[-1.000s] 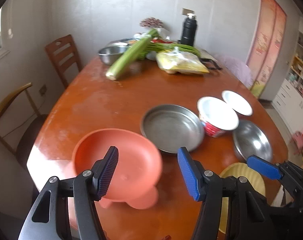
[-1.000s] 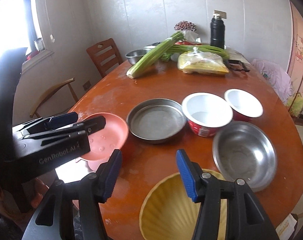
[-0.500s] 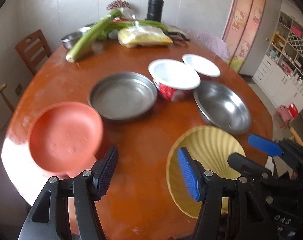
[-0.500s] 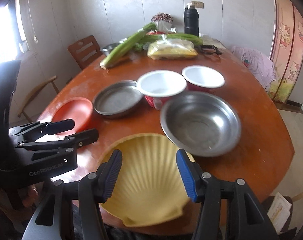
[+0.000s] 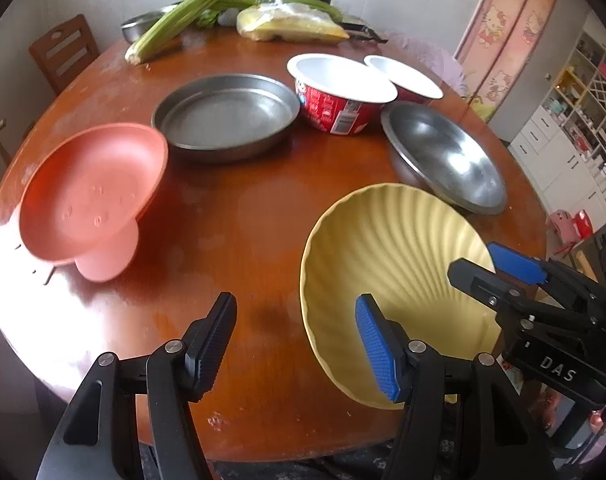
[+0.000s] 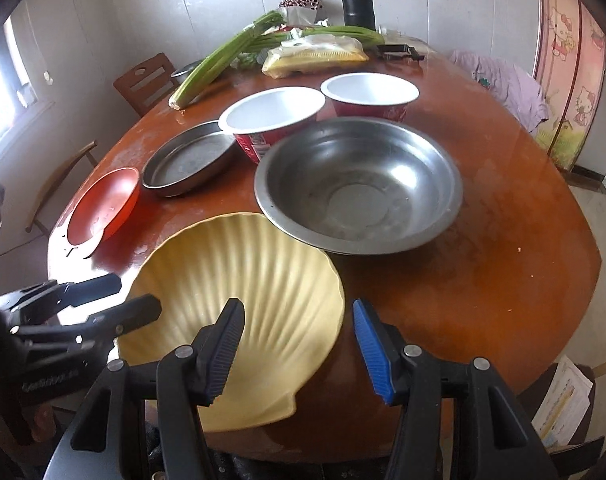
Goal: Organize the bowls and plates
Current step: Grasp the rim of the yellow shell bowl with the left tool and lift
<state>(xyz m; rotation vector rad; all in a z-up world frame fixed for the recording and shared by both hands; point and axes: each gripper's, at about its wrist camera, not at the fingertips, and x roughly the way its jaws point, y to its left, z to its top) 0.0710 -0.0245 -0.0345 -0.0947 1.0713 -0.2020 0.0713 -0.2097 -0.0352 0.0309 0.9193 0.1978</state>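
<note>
A yellow shell-shaped plate [image 5: 387,264] [image 6: 243,300] lies at the near edge of the round wooden table [image 5: 239,216]. My left gripper [image 5: 297,344] is open over bare wood just left of that plate. My right gripper [image 6: 299,350] is open above the plate's right rim, one finger over the plate and the other over the table. An orange footed dish [image 5: 91,196] [image 6: 103,204] sits at the left. Behind stand a flat steel pan [image 5: 227,114] [image 6: 187,160], two red noodle bowls [image 5: 343,92] [image 6: 275,116] and a steel bowl [image 5: 443,156] [image 6: 359,184].
At the far end of the table lie celery stalks [image 6: 223,64], a yellow bag [image 6: 315,56], a black flask [image 6: 357,0] and another steel bowl [image 5: 143,28]. A wooden chair [image 6: 147,80] stands at the back left. White cabinets [image 5: 563,152] line the right.
Both grippers have come down and to the right. The left one has left the orange dish for bare wood beside the yellow plate. The right one now hangs over that plate's right rim.
</note>
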